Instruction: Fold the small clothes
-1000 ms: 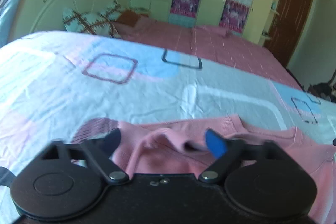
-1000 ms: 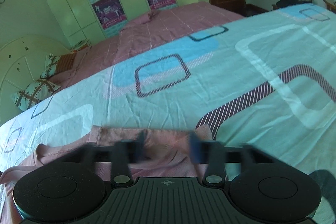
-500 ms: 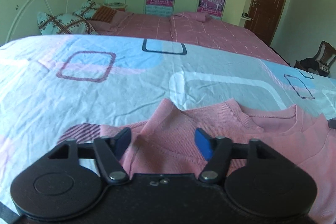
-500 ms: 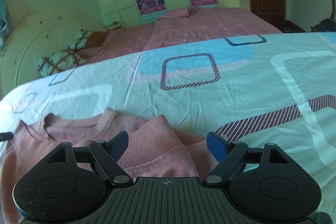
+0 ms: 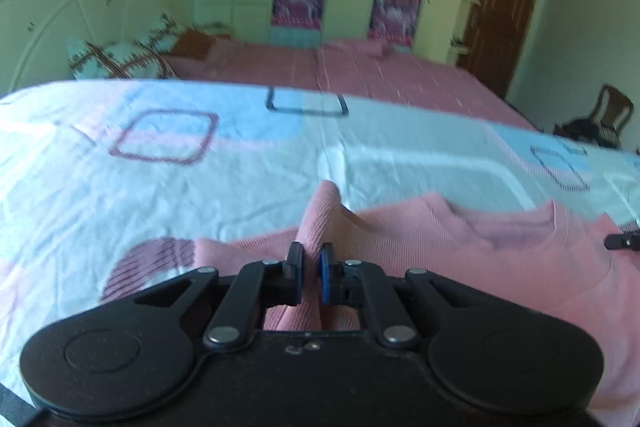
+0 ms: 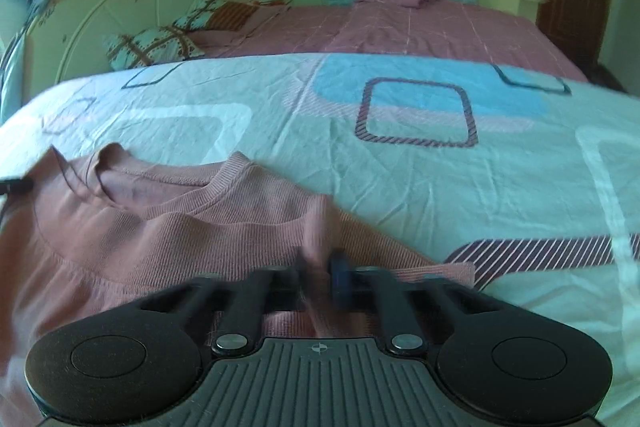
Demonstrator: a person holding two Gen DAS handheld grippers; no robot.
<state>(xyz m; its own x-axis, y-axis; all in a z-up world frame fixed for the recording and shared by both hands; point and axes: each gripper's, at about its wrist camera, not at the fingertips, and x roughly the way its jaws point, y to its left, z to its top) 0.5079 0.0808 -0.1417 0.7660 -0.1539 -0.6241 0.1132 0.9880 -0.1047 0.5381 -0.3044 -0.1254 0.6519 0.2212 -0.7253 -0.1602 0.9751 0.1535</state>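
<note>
Pinching now — both the left tool (image 5: pixel 310 259) and right tool (image 6: pixel 320 267), spread earlier, grip pink top (image 5: pixel 460 247).

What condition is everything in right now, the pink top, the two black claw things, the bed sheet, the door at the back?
Pink ribbed knit top: lying neck-up on the sheet, not yet folded, fabric pinched up at both shoulders.
Left gripper: shut on a raised ridge of the top.
Right gripper: shut on the top, blurred.
Patterned light-blue bed sheet: spread out, lightly wrinkled.
Brown wooden door: closed, as far as visible.
</note>
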